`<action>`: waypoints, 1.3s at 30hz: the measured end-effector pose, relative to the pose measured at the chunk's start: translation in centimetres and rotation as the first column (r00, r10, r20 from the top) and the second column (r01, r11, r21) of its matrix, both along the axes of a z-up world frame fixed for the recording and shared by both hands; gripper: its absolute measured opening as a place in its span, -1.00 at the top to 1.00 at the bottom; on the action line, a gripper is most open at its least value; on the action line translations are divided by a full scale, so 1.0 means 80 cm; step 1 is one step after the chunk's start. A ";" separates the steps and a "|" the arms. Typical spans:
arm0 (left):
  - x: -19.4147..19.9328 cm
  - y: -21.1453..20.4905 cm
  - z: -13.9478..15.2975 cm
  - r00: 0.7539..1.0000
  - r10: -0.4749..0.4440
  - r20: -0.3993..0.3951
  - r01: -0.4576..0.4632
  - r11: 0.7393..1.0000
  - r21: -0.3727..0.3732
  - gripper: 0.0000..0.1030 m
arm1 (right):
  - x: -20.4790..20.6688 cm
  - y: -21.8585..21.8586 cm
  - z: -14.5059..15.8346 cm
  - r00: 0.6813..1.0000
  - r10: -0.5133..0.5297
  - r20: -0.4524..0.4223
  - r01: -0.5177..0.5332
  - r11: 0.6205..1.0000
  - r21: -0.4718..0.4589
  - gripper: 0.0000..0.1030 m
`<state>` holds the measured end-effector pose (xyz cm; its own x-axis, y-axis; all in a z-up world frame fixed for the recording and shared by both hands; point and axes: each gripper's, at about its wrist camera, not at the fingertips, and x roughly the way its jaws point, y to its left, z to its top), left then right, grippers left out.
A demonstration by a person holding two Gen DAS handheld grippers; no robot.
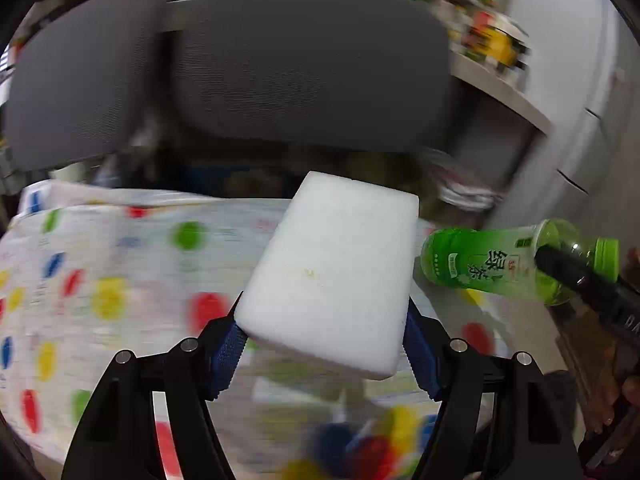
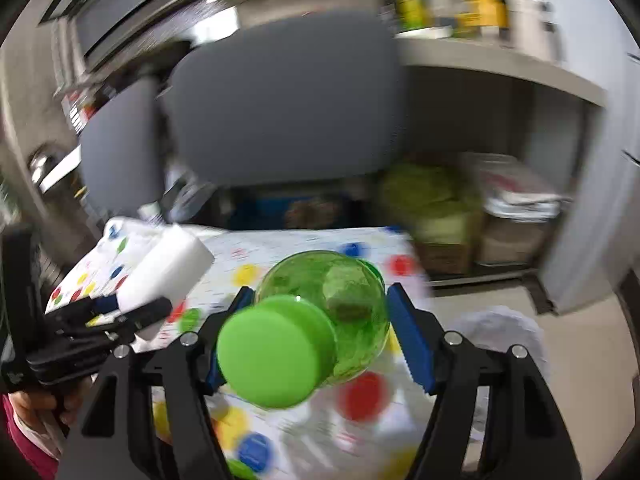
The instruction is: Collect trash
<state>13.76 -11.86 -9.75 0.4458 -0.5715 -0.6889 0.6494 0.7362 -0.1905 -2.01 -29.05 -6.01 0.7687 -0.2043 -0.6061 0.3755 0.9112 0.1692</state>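
Two grippers both loaded, left gripper [image 1: 322, 344] clamping a white rectangular foam block [image 1: 332, 268], right gripper [image 2: 316, 336] gripping a green plastic tea bottle [image 2: 320, 320], both held above the polka-dot tablecloth [image 1: 108, 280], grey chair backs [image 1: 304, 60] behind.

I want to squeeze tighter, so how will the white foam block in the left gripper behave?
The white foam block looks light and soft, so it would probably dent under the left gripper. Only its near end is pinched, so it might pivot.
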 end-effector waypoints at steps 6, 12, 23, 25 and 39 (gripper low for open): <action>-0.071 -0.147 -0.009 0.978 -0.204 -0.037 0.204 0.979 0.004 -0.39 | -0.104 -0.103 -0.005 0.982 -0.191 0.005 0.191 0.981 0.019 -0.31; -0.118 -0.286 -0.035 0.942 -0.326 -0.074 0.331 0.941 0.065 -0.42 | -0.143 -0.191 -0.037 0.959 -0.282 -0.031 0.283 0.956 0.070 -0.31; -0.119 -0.398 -0.071 0.925 -0.370 -0.086 0.379 0.913 0.151 -0.68 | -0.139 -0.288 -0.074 0.933 -0.357 -0.033 0.358 0.921 0.154 -0.65; -0.117 -0.396 -0.071 0.925 -0.371 -0.082 0.380 0.913 0.149 -0.68 | -0.140 -0.290 -0.071 0.930 -0.366 -0.030 0.366 0.920 0.144 -0.65; -0.128 -0.259 -0.012 0.984 -0.173 0.037 0.164 0.971 0.173 -0.69 | -0.194 -0.182 -0.030 0.944 -0.329 -0.030 0.329 0.944 0.033 -0.65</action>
